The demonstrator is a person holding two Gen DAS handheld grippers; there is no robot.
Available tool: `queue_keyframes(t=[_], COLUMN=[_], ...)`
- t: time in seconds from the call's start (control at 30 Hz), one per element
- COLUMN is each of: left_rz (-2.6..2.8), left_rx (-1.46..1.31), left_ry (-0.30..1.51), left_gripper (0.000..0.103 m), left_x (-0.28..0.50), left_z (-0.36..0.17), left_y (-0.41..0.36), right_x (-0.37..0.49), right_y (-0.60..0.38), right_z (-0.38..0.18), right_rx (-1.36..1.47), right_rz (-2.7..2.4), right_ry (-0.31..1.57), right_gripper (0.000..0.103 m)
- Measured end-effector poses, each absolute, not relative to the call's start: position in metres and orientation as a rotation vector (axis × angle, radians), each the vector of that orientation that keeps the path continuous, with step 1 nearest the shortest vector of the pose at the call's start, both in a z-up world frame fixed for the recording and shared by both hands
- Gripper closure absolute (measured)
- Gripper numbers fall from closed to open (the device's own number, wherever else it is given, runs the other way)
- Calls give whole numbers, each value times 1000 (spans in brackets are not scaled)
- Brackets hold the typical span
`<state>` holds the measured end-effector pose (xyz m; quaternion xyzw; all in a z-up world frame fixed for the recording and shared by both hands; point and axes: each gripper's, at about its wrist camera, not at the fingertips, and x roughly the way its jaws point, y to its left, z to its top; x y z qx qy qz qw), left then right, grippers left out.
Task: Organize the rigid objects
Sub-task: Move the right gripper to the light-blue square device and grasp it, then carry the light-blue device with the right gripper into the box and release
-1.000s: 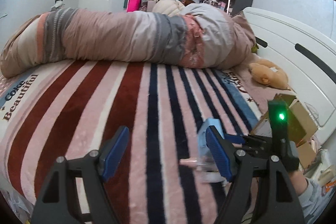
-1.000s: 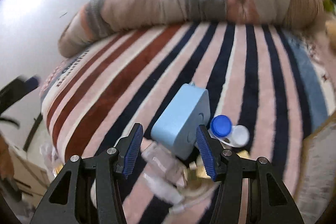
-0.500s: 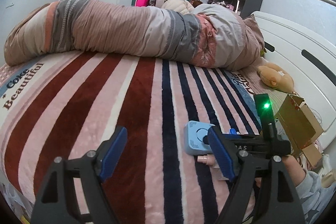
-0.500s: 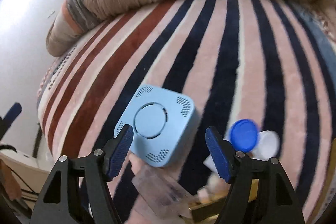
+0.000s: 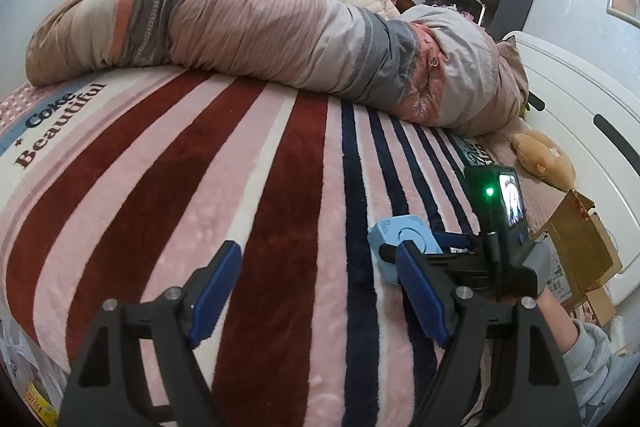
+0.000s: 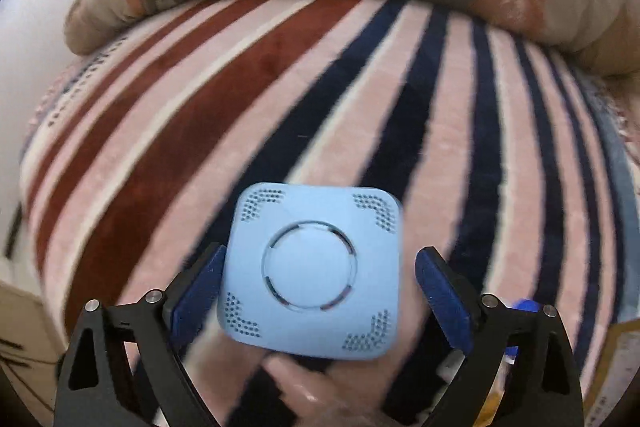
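Two tongs are in play over the striped blanket (image 5: pixel 256 195), and only one has anything to do with the blue box (image 6: pixel 312 275). Going left to right: the left tongs (image 5: pixel 316 291) hover spread wide with nothing between the fingers, bare blanket ahead of them and the rolled quilt (image 5: pixel 256 31) well beyond, so there is plenty of flat room forward and to their left for setting things down. To their right, the blue box (image 5: pixel 404 247) lies flat on the blanket with the right tongs reaching around it. In the right wrist view those right tongs (image 6: pixel 318 291) are spread to either side of the box; the left finger sits at or just beside the box's edge, the right finger stands clear of it, so nothing is pinched yet. That straddling pose looks meant for a side grip across the square body. Close below and right of the box lie small blurred things, including a blue cap (image 6: pixel 526 305), and a cardboard box (image 5: pixel 576 247) stands just right of the tongs, so room is tight on that side and open ahead.
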<state>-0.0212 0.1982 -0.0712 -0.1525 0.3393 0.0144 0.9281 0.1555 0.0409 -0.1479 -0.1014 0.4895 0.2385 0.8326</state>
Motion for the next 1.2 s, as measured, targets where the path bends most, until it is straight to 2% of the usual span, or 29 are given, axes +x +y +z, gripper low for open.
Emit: queue_keyframes(t=[0.03, 0.1, 0.43, 0.7, 0.77, 0.83, 0.9, 1.0, 1.2], left_rz=[27, 22, -117, -397, -468, -536, -556, -602, -689], left_rx=[-314, -319, -422, -457, -456, -440, -375, -284, -57], left_ry=[696, 696, 724, 685, 672, 657, 643, 629, 635], left_gripper=[26, 26, 26, 27, 37, 55, 64, 69, 71], left_x=[-21, -20, -7, 6, 9, 11, 12, 18, 36], left_z=[-72, -72, -77, -35, -22, -6, 11, 34, 59], left_y=[198, 197, 193, 135, 114, 90, 60, 16, -90], right_x=[155, 156, 114, 47, 35, 26, 18, 14, 18], right_y=[39, 38, 31, -9, -27, -48, -72, -114, -193], right_z=[-148, -151, -120, -44, -28, -13, -1, 11, 25], right_rx=[-208, -198, -291, -201, -177, -149, -129, -90, -79], right_rz=[511, 547, 688, 936, 948, 947, 922, 873, 691], right_ry=[1040, 1067, 873, 634, 584, 541, 497, 465, 448], right_gripper=[10, 23, 23, 23, 23, 23, 23, 24, 25])
